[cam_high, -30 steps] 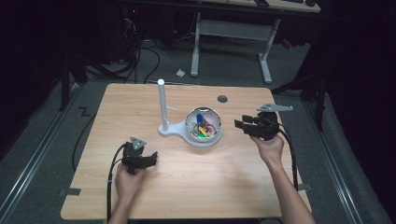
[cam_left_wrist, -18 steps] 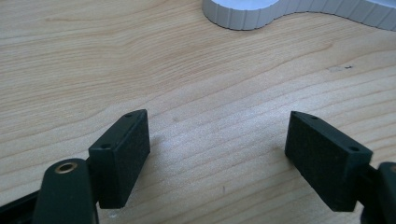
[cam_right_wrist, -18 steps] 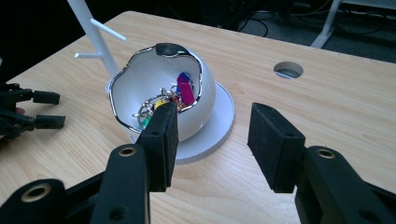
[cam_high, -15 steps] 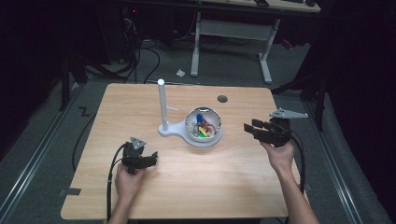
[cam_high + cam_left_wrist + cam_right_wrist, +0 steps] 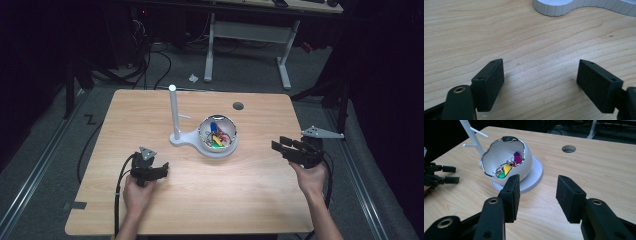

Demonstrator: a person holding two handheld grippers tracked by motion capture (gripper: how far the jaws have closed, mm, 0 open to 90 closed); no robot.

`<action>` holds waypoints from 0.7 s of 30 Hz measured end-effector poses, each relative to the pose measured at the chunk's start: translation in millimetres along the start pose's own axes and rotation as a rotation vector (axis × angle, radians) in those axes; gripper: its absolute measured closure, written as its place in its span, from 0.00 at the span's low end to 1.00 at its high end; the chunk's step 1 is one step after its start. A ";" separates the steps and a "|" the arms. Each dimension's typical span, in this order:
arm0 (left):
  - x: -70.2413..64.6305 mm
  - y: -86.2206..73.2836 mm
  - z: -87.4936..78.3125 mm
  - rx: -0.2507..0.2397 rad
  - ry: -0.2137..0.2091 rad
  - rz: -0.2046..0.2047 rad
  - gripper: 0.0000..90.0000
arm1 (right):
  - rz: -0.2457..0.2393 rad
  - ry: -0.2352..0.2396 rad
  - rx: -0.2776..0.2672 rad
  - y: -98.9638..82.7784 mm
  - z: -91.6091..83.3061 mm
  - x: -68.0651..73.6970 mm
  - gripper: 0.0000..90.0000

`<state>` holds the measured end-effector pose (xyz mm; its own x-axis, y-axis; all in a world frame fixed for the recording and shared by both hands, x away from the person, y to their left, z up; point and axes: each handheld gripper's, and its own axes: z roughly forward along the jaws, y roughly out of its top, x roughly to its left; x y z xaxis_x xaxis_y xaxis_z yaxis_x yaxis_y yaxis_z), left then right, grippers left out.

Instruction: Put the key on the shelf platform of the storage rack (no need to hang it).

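A white, egg-shaped bowl (image 5: 217,134) with a jagged rim holds several small colourful pieces (image 5: 510,165). It sits on a white base (image 5: 181,140) from which a thin upright post (image 5: 173,112) with side pegs rises. My right gripper (image 5: 278,145) hovers to the right of the bowl and points at it. Its jaws are open (image 5: 537,195) with nothing between them. My left gripper (image 5: 161,170) rests low on the table at the front left, a little short of the base (image 5: 554,6). It is open (image 5: 540,80) over bare wood.
The wooden table (image 5: 260,200) has a round cable hole (image 5: 238,106) behind the bowl. Its right edge lies close to my right hand. Beyond the far edge are dark floor, cables and another desk's legs (image 5: 285,65).
My right gripper has drawn back from the bowl, moving rightward and towards the table's front right edge. The left gripper has stayed where it was.
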<state>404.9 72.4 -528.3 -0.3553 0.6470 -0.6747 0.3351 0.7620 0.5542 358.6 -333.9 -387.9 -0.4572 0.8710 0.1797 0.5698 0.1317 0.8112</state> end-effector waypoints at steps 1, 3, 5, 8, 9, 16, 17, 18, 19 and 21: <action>0.1 0.0 0.0 0.000 -0.001 0.002 0.25 | 0.005 -0.002 -0.003 -2.4 -1.8 -0.8 0.60; 0.0 0.0 0.0 0.000 0.000 0.000 0.25 | 0.013 -0.008 -0.002 -7.2 -5.4 -2.7 0.59; 0.0 0.0 0.0 0.000 0.000 0.000 0.25 | 0.012 -0.009 -0.005 -8.7 -6.5 -3.2 0.59; -0.1 0.0 0.1 0.000 0.001 -0.001 0.25 | 0.021 -0.013 -0.012 -14.9 -11.3 -3.7 0.59; -0.5 -0.1 0.0 0.001 0.004 -0.007 0.25 | 0.026 -0.018 -0.014 -19.0 -14.0 -3.6 0.59; -0.5 -0.1 0.0 0.001 0.003 -0.006 0.25 | 0.037 -0.013 -0.016 -30.6 -16.8 -3.6 0.59; -0.6 -0.1 0.0 0.001 0.004 -0.008 0.25 | 0.042 -0.013 -0.016 -33.6 -18.1 -2.8 0.59; -0.6 -0.1 0.0 0.001 0.004 -0.008 0.25 | 0.042 -0.013 -0.016 -33.6 -18.1 -2.8 0.59; -0.1 0.0 0.1 0.000 0.001 -0.001 0.25 | 0.039 -0.013 -0.018 -34.5 -18.5 -2.8 0.59; -0.9 -0.1 0.0 0.000 0.005 -0.012 0.25 | 0.042 -0.013 -0.022 -38.1 -20.2 -1.9 0.59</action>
<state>405.2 71.7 -527.8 -0.3638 0.6381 -0.6786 0.3309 0.7695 0.5462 324.0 -350.1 -407.9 -0.4243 0.8816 0.2066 0.5729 0.0847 0.8153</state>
